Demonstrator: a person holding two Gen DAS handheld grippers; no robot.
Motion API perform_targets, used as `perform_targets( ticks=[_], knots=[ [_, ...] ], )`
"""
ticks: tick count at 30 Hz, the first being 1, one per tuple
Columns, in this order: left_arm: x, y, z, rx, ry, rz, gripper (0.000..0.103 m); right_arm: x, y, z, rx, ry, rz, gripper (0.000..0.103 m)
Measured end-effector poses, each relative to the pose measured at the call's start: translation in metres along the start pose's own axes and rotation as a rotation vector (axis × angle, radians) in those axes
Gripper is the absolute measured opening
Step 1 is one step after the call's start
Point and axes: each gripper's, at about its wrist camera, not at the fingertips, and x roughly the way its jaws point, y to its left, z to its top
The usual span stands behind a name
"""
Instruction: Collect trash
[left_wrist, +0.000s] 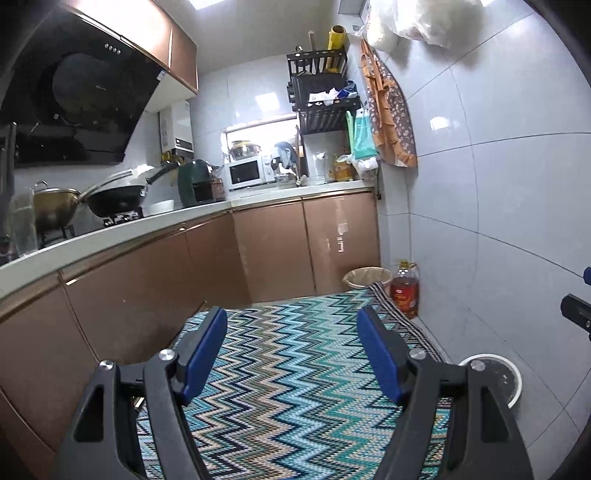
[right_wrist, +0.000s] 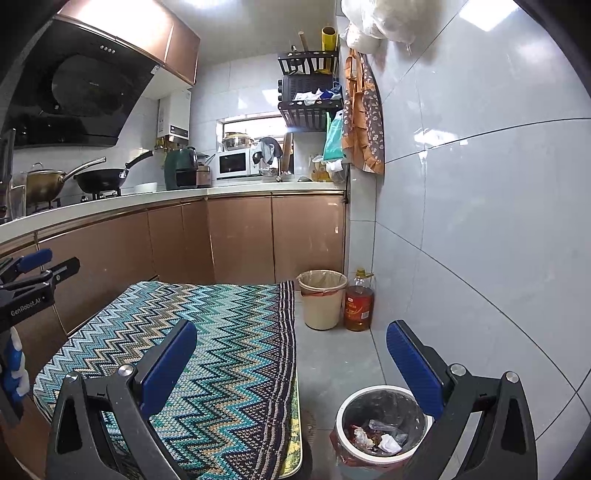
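both grippers gape wide and carry nothing: left gripper (left_wrist: 291, 347) over the zigzag rug (left_wrist: 295, 369). right gripper (right_wrist: 291, 354) hangs above the white bin (right_wrist: 384, 424), crumpled trash (right_wrist: 380, 437) inside.

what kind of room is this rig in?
A small home kitchen: black wok on a gas stove, white microwave on the counter, and a white trash bin holding scraps on the floor.

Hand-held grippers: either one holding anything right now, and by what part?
Nothing is held. The left hand-held gripper is open over the zigzag rug; the right hand-held gripper is open above the white trash bin.
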Motion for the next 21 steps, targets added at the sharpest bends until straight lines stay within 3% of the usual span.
perform_targets(
  ticks=[8,21],
  knots=[
    [-0.013,0.010,0.013,-0.004,-0.065,0.044,0.071,-0.007,0.006,0.007,-0.009,-0.030,0.011,0.103],
    [-0.020,0.023,0.014,-0.026,-0.078,0.051,0.071,-0.012,0.007,0.012,-0.010,-0.050,0.007,0.103]
  ],
)
